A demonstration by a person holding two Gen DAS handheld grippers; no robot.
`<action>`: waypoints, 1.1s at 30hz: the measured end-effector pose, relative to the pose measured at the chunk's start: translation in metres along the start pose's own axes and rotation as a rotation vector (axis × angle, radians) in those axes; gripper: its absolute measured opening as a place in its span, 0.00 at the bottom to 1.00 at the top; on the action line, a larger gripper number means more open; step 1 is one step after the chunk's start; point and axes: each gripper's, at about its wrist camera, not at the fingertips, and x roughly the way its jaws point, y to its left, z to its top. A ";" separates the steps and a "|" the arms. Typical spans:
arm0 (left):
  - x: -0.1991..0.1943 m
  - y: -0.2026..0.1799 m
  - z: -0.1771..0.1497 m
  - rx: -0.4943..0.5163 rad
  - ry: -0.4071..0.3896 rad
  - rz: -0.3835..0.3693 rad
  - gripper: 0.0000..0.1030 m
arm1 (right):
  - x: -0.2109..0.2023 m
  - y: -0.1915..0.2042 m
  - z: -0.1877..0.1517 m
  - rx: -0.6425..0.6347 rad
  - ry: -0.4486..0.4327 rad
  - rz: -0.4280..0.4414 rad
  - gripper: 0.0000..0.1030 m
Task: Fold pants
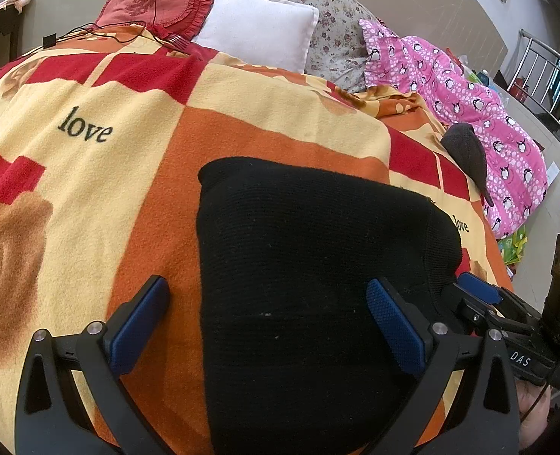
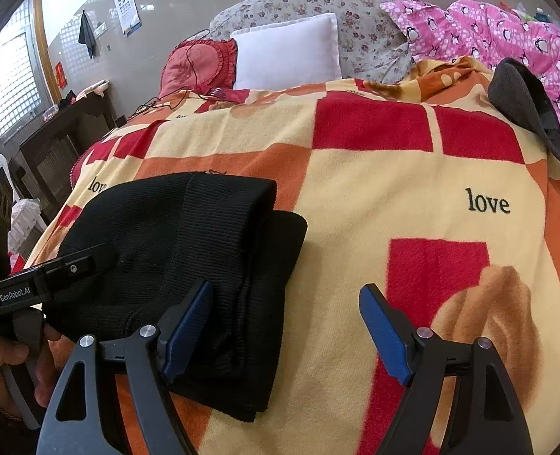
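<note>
The black knit pants (image 1: 310, 265) lie folded in a thick stack on the orange, red and cream blanket (image 1: 90, 174). My left gripper (image 1: 268, 303) is open above the stack's near left part, one pad over the blanket, the other over the pants. In the right wrist view the pants (image 2: 189, 246) lie at the left with folded layers showing at their right edge. My right gripper (image 2: 285, 307) is open over that right edge and holds nothing. The left gripper (image 2: 75, 265) shows at the left, over the pants. The right gripper (image 1: 481, 288) shows in the left wrist view beside the pants.
A white pillow (image 1: 257, 26), a red cushion (image 1: 155, 0) with a black cable, and a floral pillow (image 1: 333, 26) lie at the head of the bed. A pink penguin quilt (image 1: 481, 113) and a dark cap (image 1: 467, 151) lie along the right side. A dark wooden cabinet (image 2: 56, 144) stands left.
</note>
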 end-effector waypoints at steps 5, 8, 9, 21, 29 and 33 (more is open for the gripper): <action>0.000 0.000 0.000 0.000 0.000 0.000 1.00 | 0.000 0.001 0.000 -0.005 -0.003 -0.009 0.78; 0.000 0.000 0.000 0.000 0.000 0.000 1.00 | 0.000 0.001 0.000 -0.005 -0.003 -0.010 0.78; 0.000 0.000 0.000 0.000 0.000 0.000 1.00 | 0.000 0.001 0.000 -0.006 -0.003 -0.011 0.78; 0.000 -0.001 0.000 0.000 0.000 0.001 1.00 | 0.000 0.003 0.000 -0.010 -0.005 -0.019 0.78; 0.000 0.000 0.000 0.000 0.000 0.001 1.00 | 0.000 0.004 0.000 -0.012 -0.006 -0.032 0.79; 0.000 0.000 0.000 -0.001 -0.001 0.000 1.00 | 0.000 0.003 0.000 -0.004 -0.002 -0.034 0.80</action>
